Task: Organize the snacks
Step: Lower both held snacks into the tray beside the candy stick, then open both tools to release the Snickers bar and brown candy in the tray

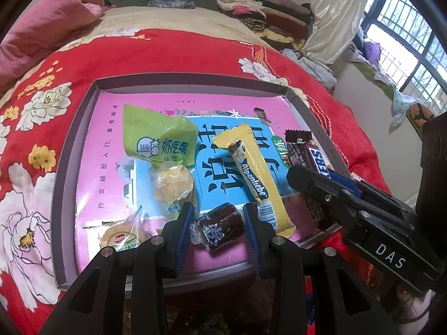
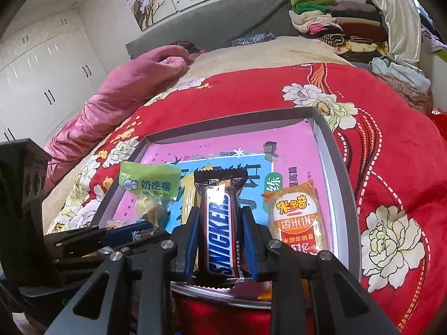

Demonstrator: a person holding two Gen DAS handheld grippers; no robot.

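Observation:
A shallow grey tray (image 1: 190, 79) (image 2: 338, 167), lined with a pink and blue printed sheet, lies on the bed. My left gripper (image 1: 219, 213) is shut on a small dark brown wrapped candy (image 1: 220, 227) just above the tray's near edge. My right gripper (image 2: 220, 213) is shut on a Snickers bar (image 2: 220, 229) held lengthwise over the tray's near right part; in the left wrist view it (image 1: 321, 184) comes in from the right with the bar (image 1: 315, 156). In the tray lie a green milk-candy bag (image 1: 156, 145) (image 2: 151, 181), a yellow Alpenliebe stick (image 1: 257, 173) and an orange rice-cake packet (image 2: 296, 217).
A round biscuit packet (image 1: 120, 240) lies at the tray's near left corner. The tray rests on a red floral quilt (image 1: 167, 53). A pink duvet (image 2: 134, 83) is bunched at the far left, folded clothes (image 2: 335, 19) are stacked at the bed's far right, and white wardrobes (image 2: 42, 69) stand beyond.

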